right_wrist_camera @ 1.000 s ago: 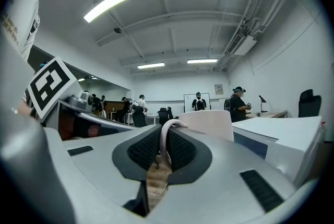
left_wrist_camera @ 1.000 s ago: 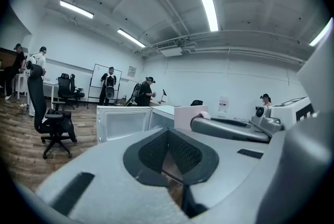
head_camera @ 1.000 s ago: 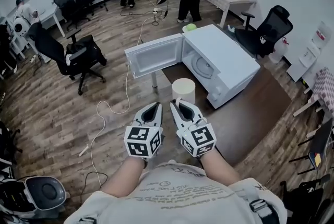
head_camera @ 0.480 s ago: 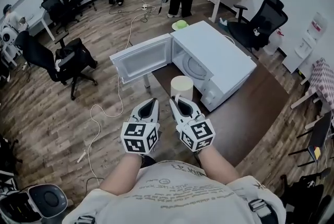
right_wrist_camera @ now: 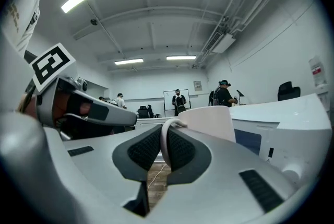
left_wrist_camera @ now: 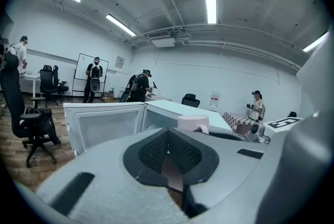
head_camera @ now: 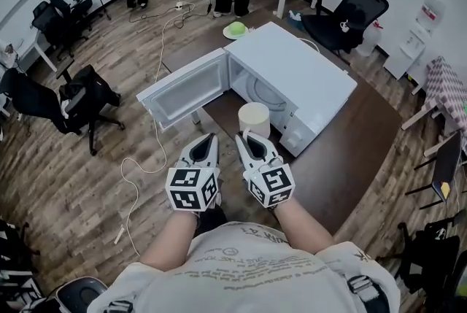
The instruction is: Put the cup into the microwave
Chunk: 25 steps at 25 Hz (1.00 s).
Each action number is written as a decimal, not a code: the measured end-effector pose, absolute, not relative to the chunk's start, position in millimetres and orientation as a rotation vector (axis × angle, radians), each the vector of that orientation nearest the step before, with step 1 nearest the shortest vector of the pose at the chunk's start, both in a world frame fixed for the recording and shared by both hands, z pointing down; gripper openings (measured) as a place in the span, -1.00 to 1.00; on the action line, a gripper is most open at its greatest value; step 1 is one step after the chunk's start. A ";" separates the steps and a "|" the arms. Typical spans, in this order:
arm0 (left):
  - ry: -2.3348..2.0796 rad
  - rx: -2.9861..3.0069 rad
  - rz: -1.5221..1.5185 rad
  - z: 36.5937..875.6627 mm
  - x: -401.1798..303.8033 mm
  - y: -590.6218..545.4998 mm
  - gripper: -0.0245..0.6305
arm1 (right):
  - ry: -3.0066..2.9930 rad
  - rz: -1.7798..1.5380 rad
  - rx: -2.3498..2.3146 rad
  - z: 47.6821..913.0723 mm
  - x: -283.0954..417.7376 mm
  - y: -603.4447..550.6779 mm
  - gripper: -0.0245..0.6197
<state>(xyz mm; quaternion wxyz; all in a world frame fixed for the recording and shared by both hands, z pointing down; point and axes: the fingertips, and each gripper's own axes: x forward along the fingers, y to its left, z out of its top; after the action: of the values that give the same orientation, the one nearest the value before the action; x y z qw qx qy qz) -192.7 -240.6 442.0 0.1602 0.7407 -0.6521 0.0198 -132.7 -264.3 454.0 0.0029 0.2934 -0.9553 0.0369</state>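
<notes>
Since stepping nearer to the open microwave (head_camera: 292, 82) at 12 o'clock, carrying white mug (head_camera: 255, 119) by its handle in clenched right tool (head_camera: 246, 136); left tool (head_camera: 210, 138) closed, empty. Probably ready for insertion soon.

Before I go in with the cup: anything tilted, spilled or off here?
Nothing stands out. The cup sits upright with its handle clamped in the right gripper, and no spill is visible. The microwave has its door swung wide open, and the part of the cavity in view looks unobstructed.
</notes>
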 end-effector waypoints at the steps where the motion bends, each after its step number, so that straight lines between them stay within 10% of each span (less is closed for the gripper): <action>1: -1.844 2.126 0.055 443.1 -195.8 -248.6 -0.88 | -2.984 0.116 0.940 458.1 -135.6 -271.6 -0.82; 25: -1.571 2.308 0.139 506.6 -253.8 -356.8 -0.88 | -2.796 0.135 1.393 541.7 -173.9 -424.3 -0.83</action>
<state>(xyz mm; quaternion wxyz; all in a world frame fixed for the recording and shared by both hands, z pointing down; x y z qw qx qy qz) -253.8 -356.8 506.6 0.1724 0.8133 -0.5535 0.0490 -173.9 -424.3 541.7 0.0076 0.4455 -0.8942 0.0431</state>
